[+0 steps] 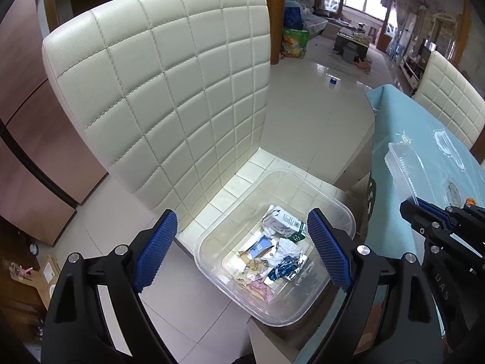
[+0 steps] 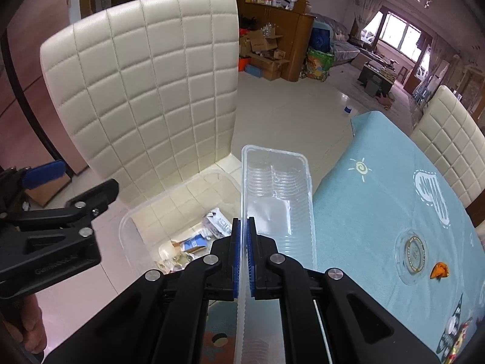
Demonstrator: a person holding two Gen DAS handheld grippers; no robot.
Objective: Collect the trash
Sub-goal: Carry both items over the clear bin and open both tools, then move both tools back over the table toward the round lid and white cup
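Observation:
A clear plastic bin (image 1: pixel 339 212) sits on a white quilted chair seat and holds several wrappers and paper scraps (image 1: pixel 272 254). My left gripper (image 1: pixel 242 248) is open and empty, hovering just above the bin. My right gripper (image 2: pixel 243 242) is shut on the rim of a clear plastic tray (image 2: pixel 279 188), held over the table edge next to the bin (image 2: pixel 130 221). The tray (image 1: pixel 409 163) and the right gripper (image 1: pixel 424 215) also show at the right of the left wrist view. The left gripper (image 2: pixel 60 188) shows at the left of the right wrist view.
The white chair back (image 1: pixel 163 85) rises behind the bin. A table with a light blue cloth (image 2: pixel 379 197) stands to the right, with a round clear lid (image 2: pixel 413 251) and an orange scrap (image 2: pixel 439 271) on it. A second white chair (image 2: pixel 454 139) stands beyond the table.

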